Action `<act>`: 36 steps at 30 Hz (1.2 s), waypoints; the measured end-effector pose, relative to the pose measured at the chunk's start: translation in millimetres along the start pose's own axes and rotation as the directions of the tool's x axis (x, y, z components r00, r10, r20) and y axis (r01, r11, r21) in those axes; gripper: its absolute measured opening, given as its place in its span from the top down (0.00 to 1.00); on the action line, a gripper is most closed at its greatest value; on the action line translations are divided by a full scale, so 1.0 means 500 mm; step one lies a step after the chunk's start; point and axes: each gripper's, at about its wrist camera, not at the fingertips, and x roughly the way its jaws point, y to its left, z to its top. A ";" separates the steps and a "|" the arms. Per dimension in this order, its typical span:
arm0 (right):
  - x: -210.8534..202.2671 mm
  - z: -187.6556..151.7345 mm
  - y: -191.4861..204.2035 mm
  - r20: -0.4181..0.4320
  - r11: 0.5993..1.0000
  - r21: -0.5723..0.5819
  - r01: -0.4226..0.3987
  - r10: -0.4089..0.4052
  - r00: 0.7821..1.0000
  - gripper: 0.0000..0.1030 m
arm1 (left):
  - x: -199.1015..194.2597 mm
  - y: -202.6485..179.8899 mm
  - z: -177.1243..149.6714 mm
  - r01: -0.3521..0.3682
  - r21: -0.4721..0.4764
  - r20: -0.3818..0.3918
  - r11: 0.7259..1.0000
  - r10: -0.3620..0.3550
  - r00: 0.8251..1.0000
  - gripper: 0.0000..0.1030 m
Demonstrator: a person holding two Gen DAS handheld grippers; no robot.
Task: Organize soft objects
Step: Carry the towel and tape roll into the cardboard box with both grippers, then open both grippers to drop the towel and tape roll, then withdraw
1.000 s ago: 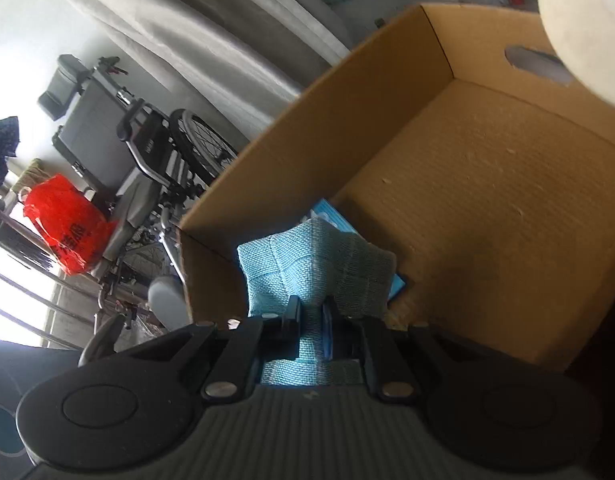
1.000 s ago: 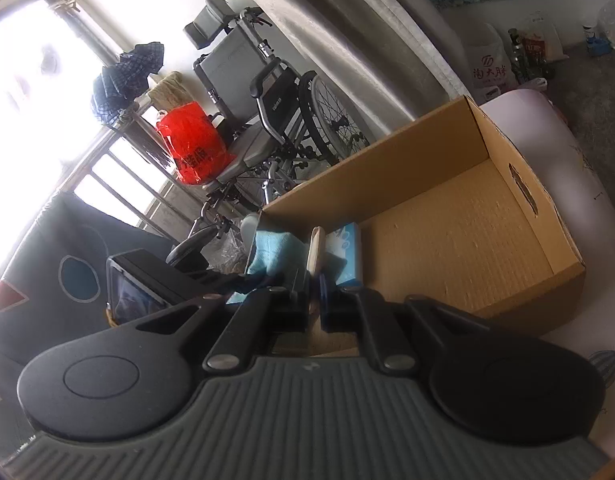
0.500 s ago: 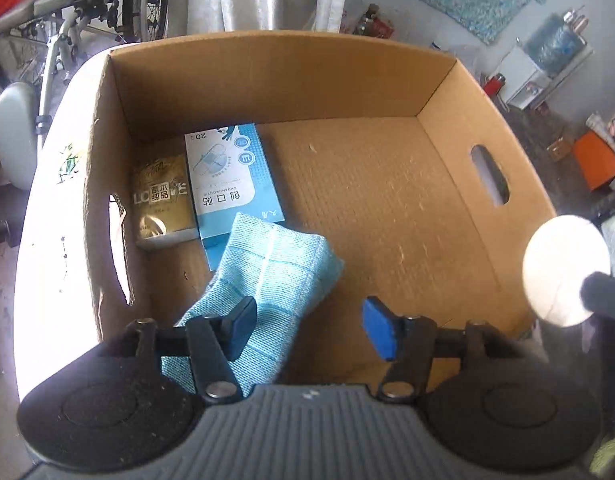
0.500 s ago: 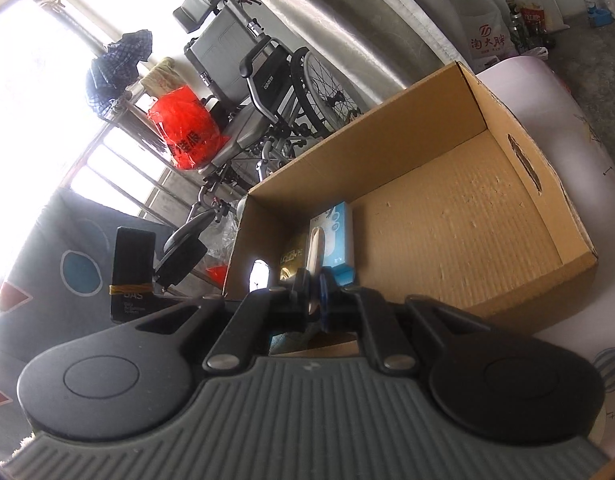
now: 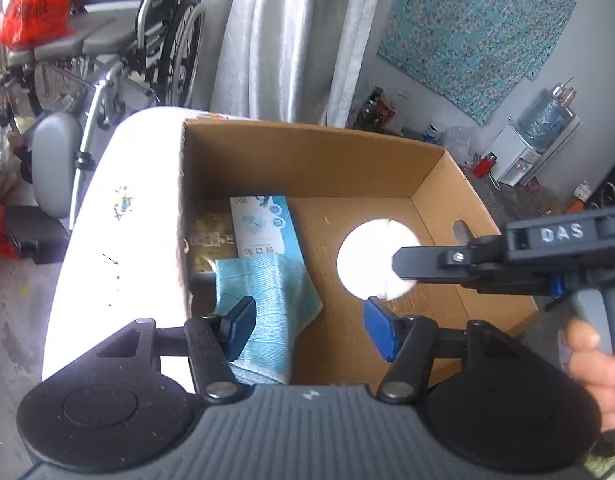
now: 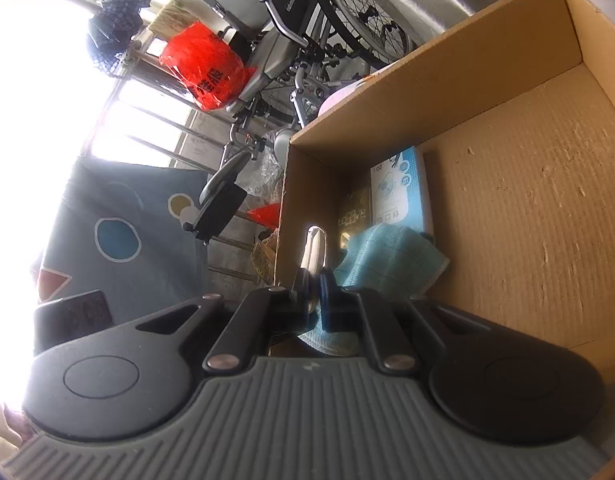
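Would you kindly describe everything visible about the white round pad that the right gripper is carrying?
The white round pad is a thin, flat disc, soft-looking, with faint seams crossing its face. The right gripper is shut on its edge, so the right wrist view shows it edge-on as a slim cream strip. It hangs in the air above the cardboard box, over the bare floor, touching nothing but the pads. Glare washes out its surface, so the material stays uncertain.
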 end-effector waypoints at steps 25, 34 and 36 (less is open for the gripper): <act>0.291 0.005 -0.084 -0.357 0.981 -0.021 0.193 -0.188 0.915 0.95 | 0.000 0.045 -0.004 -0.012 -0.068 0.057 0.998 0.016 0.998 0.42; 0.309 0.031 -0.068 -0.320 0.997 0.048 0.056 -0.038 0.947 0.92 | -0.018 0.076 0.005 -0.039 -0.151 0.098 0.988 0.054 0.994 0.37; 0.330 0.033 -0.057 -0.329 0.998 0.040 0.048 -0.032 0.944 0.81 | -0.022 0.078 0.004 -0.043 -0.154 0.100 0.987 0.059 0.993 0.35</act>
